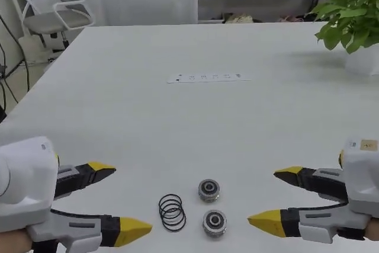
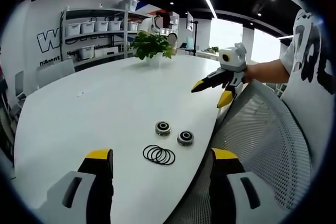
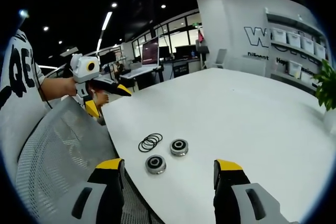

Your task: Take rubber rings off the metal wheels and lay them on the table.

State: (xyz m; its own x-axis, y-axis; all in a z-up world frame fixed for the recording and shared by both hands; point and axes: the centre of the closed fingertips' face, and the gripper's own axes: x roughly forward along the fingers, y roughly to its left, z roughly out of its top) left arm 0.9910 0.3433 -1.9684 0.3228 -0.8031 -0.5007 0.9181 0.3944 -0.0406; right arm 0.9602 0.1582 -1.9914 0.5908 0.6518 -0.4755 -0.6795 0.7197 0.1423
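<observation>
Black rubber rings (image 1: 172, 211), about 4, beside 2 metal wheels (image 1: 209, 189); left gripper (image 1: 130, 198), right gripper (image 1: 263, 196) spread wide.

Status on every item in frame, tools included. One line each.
left tool: open, empty
right tool: open, empty
rubber rings: loose, overlapping in a pile, flat on the table
far wheel: lying flat, clear of both tools
near wheel: lying flat, apart from the far wheel; can't tell if a ring is left on either
paper strip: lying flat
plant: upright
</observation>
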